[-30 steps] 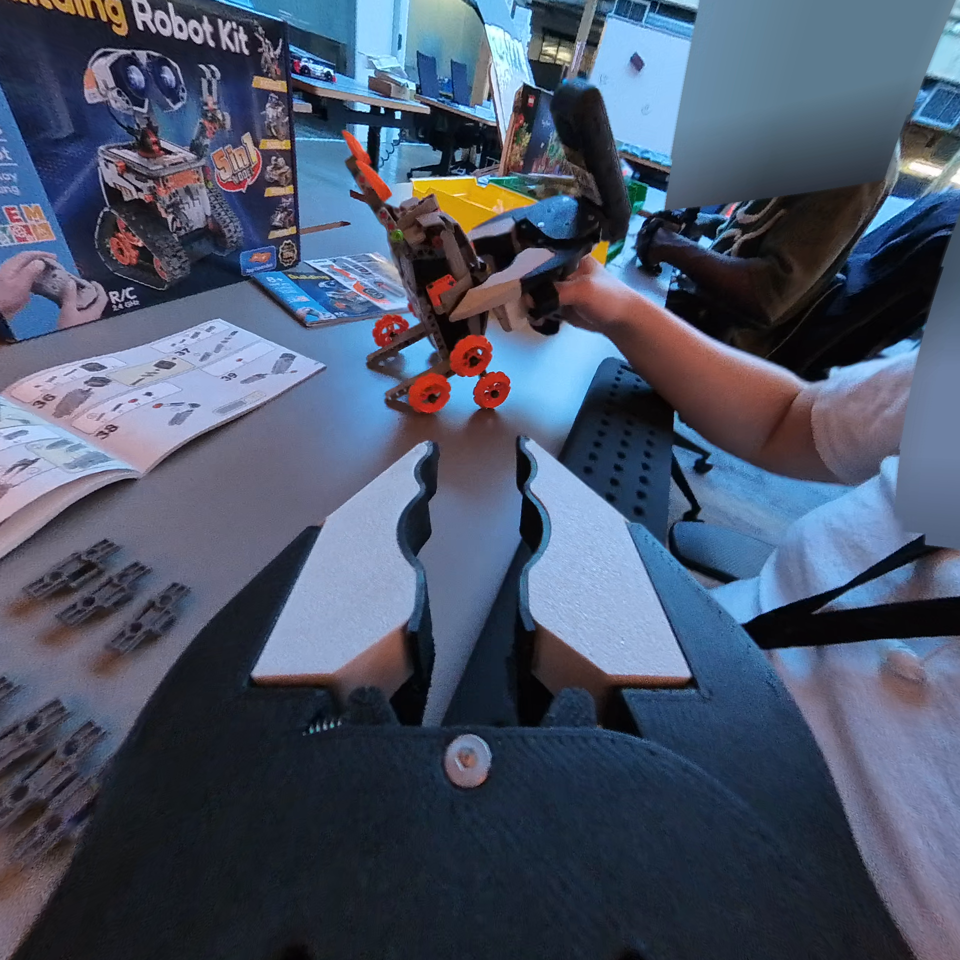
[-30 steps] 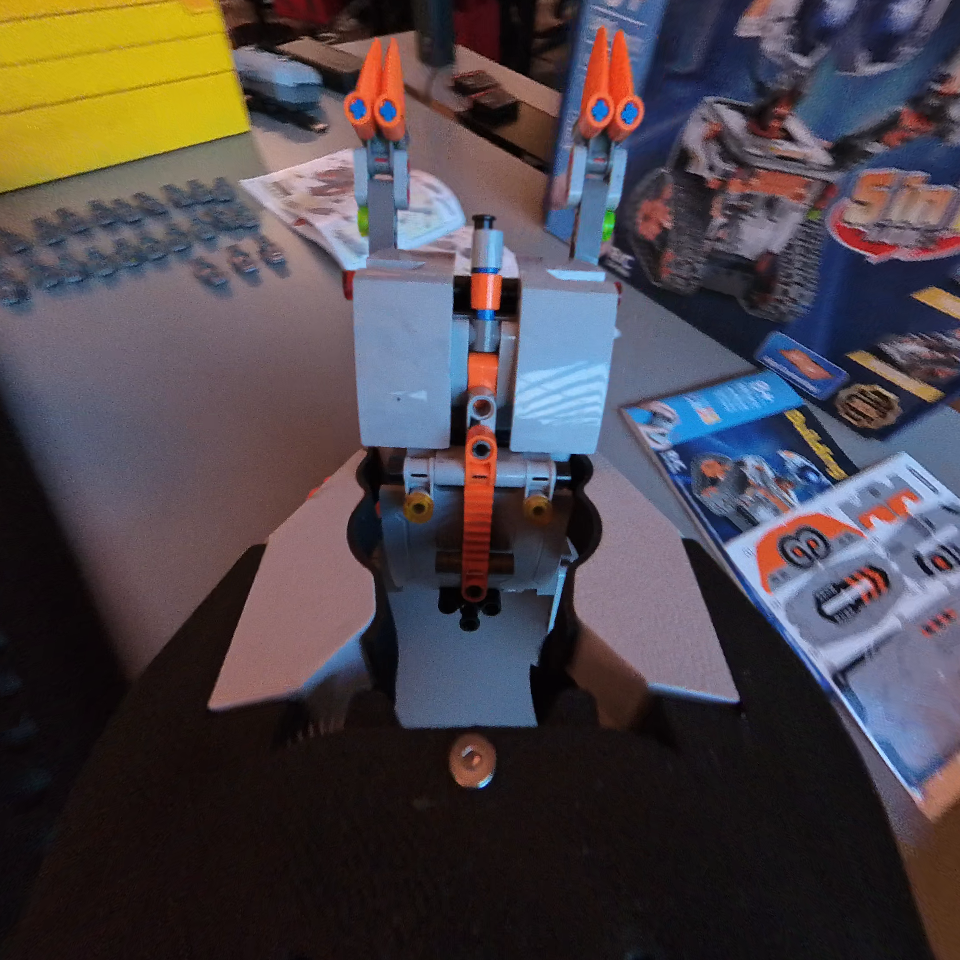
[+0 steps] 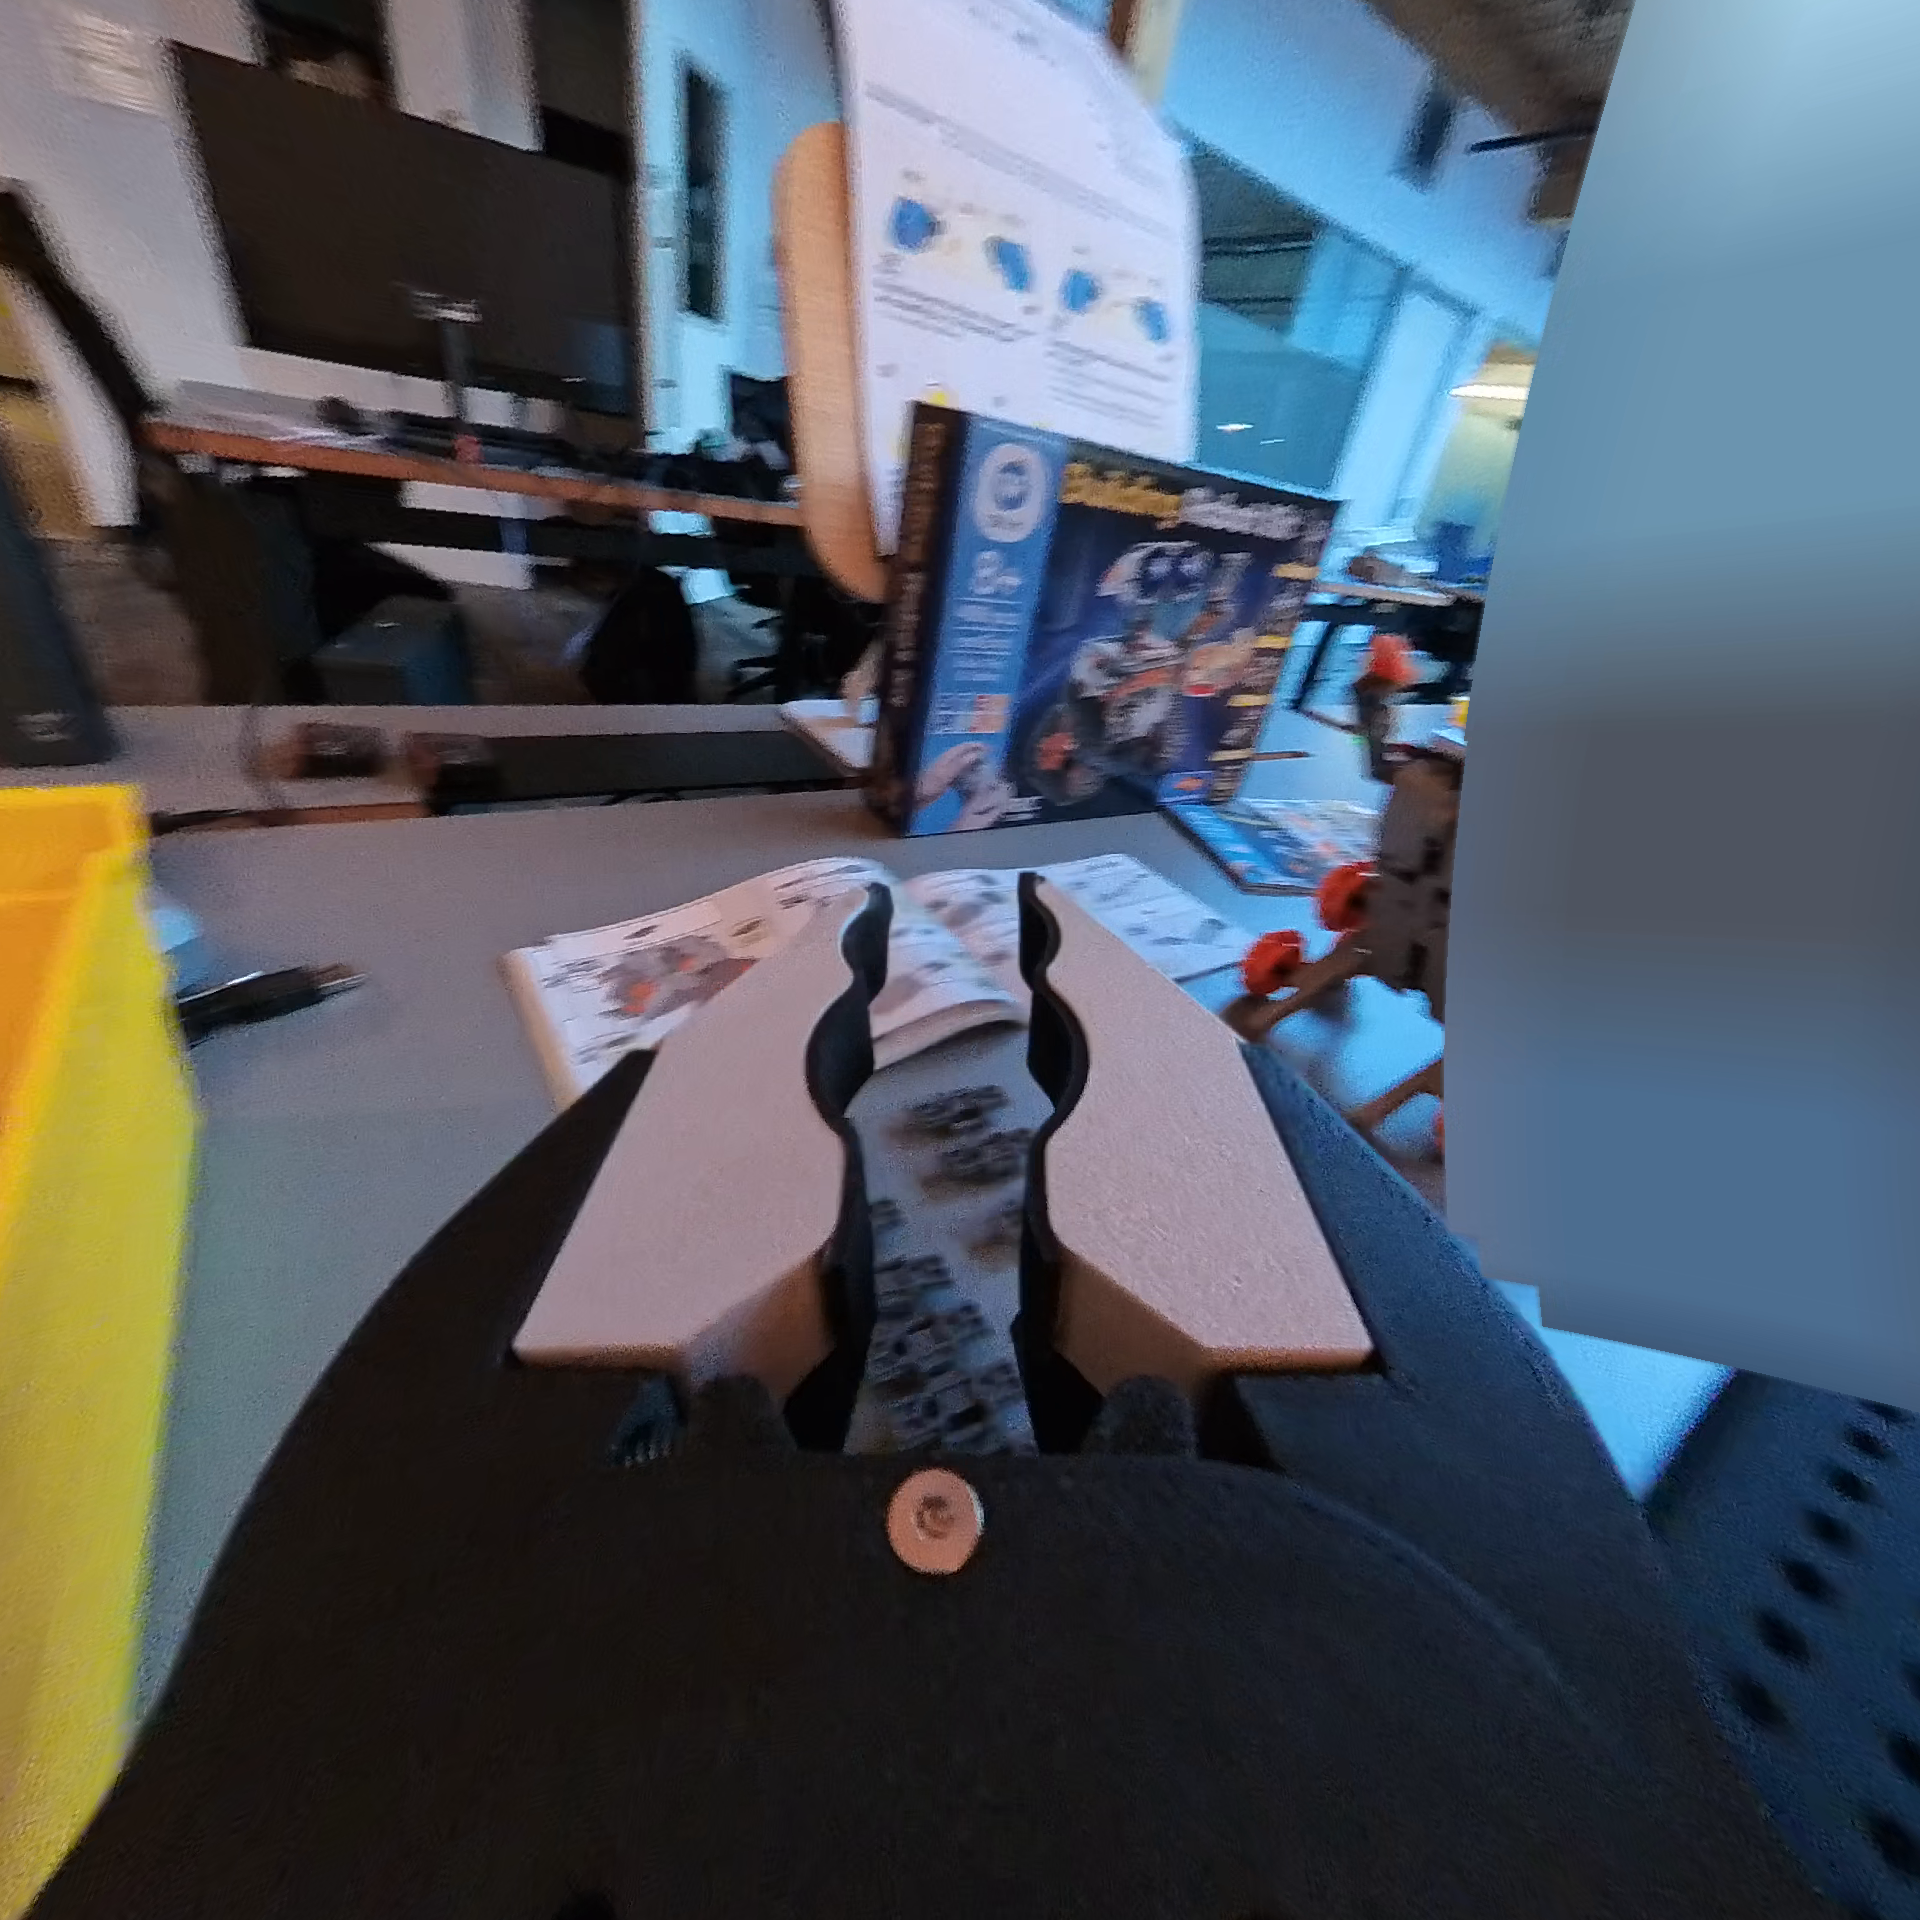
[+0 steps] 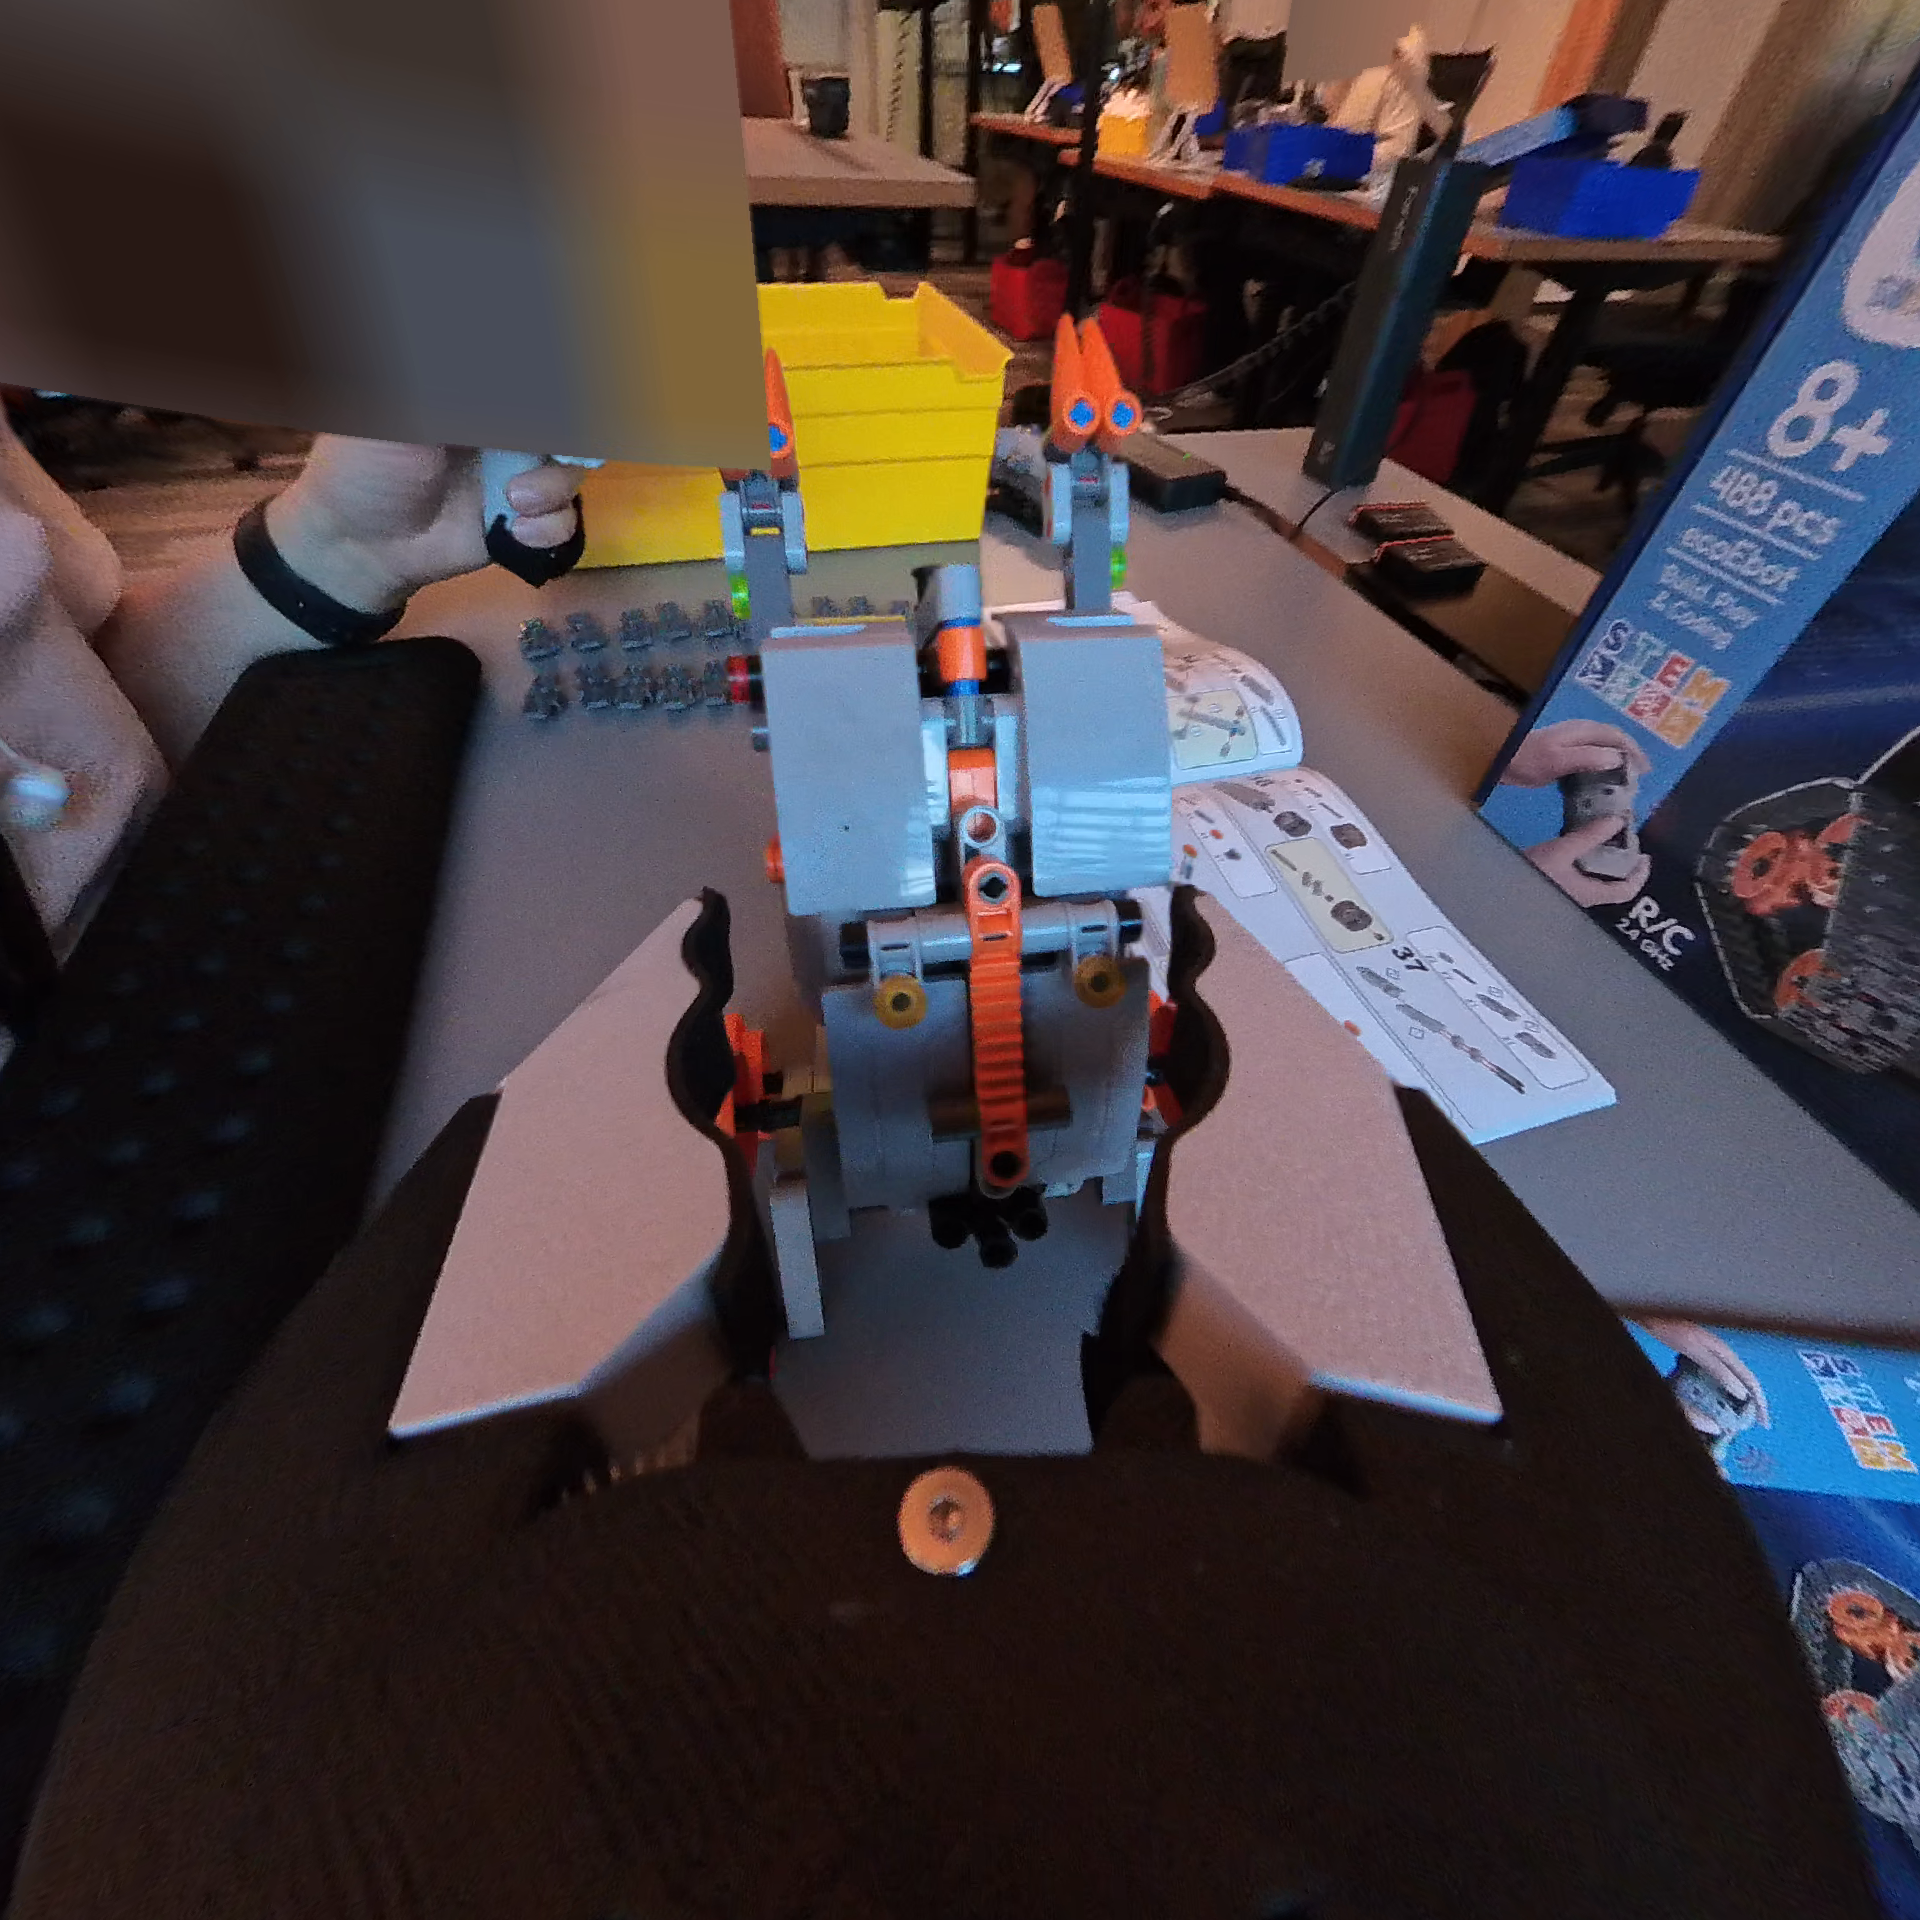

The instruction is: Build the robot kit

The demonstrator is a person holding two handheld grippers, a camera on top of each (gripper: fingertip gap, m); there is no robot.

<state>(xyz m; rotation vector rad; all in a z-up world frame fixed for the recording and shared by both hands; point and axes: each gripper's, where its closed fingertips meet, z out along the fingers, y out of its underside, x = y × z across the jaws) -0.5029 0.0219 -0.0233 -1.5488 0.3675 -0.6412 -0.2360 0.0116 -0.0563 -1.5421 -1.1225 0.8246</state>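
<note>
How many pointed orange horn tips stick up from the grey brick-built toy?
2 pairs: one on the toy's right post, one on its left post, partly hidden by the blurred patch.

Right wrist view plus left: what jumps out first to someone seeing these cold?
The grey-and-orange brick-built robot model fills the centre of the right wrist view, the right gripper with its jaws closed on the model's lower body. Beyond it on the grey table sits a yellow bin, with rows of small dark grey parts in front. In the left wrist view the left gripper is empty, jaws slightly apart above an open instruction booklet.
</note>
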